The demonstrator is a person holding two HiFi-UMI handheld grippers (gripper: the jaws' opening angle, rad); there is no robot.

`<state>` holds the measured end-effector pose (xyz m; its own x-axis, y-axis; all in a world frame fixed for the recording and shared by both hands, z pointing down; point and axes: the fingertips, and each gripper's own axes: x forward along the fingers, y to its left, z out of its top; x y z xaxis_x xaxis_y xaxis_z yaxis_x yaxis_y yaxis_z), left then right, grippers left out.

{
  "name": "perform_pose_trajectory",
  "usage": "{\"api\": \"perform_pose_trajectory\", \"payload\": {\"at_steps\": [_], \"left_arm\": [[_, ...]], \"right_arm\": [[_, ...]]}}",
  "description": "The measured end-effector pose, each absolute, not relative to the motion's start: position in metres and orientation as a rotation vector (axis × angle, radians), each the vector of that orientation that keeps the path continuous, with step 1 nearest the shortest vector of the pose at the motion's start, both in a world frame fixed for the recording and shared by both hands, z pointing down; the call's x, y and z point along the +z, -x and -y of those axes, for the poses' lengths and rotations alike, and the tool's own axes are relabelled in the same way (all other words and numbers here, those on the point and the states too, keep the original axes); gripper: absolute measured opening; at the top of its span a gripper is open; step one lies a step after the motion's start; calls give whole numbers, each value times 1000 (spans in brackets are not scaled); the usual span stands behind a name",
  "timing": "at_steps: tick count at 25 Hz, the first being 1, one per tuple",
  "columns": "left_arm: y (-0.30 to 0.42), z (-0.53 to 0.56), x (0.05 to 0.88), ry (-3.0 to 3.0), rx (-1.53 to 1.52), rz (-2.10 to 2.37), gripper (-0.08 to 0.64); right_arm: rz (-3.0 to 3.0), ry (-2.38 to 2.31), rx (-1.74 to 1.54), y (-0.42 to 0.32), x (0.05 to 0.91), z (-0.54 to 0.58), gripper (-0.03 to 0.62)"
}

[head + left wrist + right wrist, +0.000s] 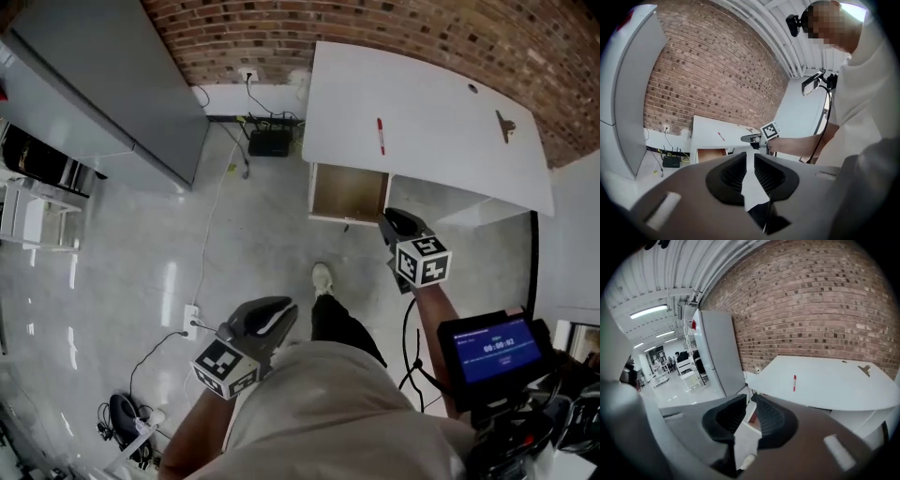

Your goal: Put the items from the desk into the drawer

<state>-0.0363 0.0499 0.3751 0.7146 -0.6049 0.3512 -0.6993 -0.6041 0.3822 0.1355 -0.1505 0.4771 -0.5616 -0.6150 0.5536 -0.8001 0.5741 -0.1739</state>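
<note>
A white desk [431, 103] stands against the brick wall. A red pen [380, 136] lies near its middle, and it also shows as the red pen [794, 382] in the right gripper view. A small brown clip-like item [506, 124] sits at the desk's far right. Under the desk's left end, a wooden drawer [350, 192] is pulled open and looks empty. My right gripper [401, 223] hovers just in front of the drawer, right gripper [751, 399] shut and holding nothing. My left gripper [272, 317] hangs low beside my body, left gripper [750, 157] shut and empty.
A tall grey cabinet [103, 84] stands to the left. A black box [269, 142] and cables lie on the floor by the wall. A power strip [190, 322] lies near my left side. A small blue screen [495, 349] is at my right hip. My shoe [322, 278] is on the floor.
</note>
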Motion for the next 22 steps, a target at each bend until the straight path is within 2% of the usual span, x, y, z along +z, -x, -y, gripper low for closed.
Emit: {"api": "perform_pose_trajectory", "payload": {"at_steps": [5, 12, 22], "left_arm": [[19, -7, 358, -2420, 186, 1000, 56], [10, 95, 388, -2340, 244, 1025, 55], [31, 114, 393, -2268, 245, 1059, 55]], "right_arm": [[2299, -1172, 600, -158, 497, 233, 74], [2131, -1154, 664, -174, 588, 388, 100], [1908, -1166, 713, -186, 645, 453, 100]]}}
